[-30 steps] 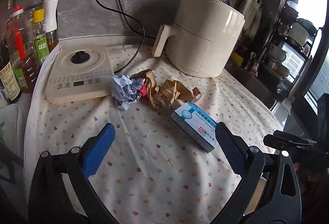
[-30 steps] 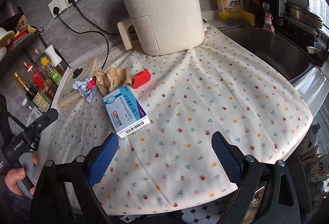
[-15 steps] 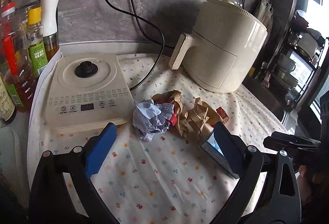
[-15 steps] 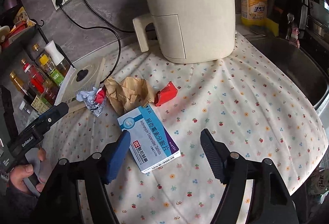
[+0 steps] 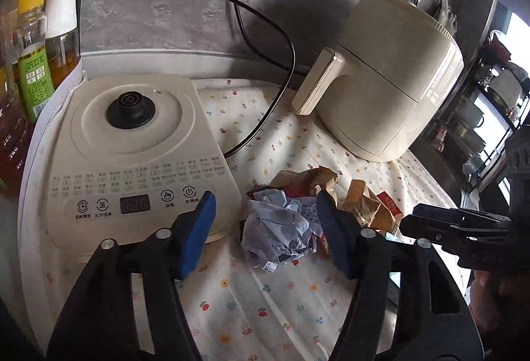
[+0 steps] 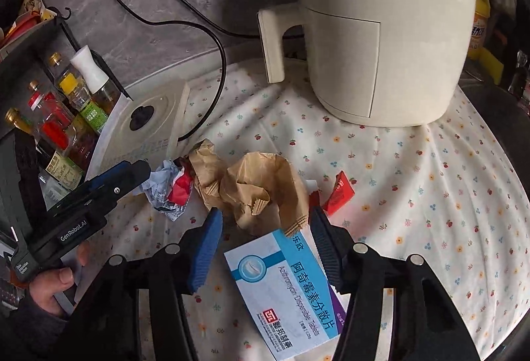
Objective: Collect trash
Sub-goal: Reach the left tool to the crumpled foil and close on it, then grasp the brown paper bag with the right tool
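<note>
A crumpled blue-white paper ball [image 5: 281, 232] lies on the flowered cloth; it also shows in the right wrist view [image 6: 164, 185]. My left gripper [image 5: 265, 225] is open, its blue pads on either side of the ball, not touching. Behind it lies crumpled brown paper [image 5: 361, 202], which also shows in the right wrist view [image 6: 261, 188], and a small red carton [image 6: 338, 193]. My right gripper [image 6: 265, 238] is open over the brown paper's near edge, with a blue-white medicine box [image 6: 288, 291] between its fingers.
A cream air fryer [image 6: 381, 26] stands at the back. A white induction cooker [image 5: 132, 149] sits left, its black cord [image 5: 265, 116] crossing the cloth. Several oil and sauce bottles [image 6: 69, 122] stand far left. A sink lies right.
Both grippers have moved forward toward the trash pile and their jaws have narrowed somewhat. The left one now straddles the paper ball; the right one reaches over the medicine box to the brown paper.
</note>
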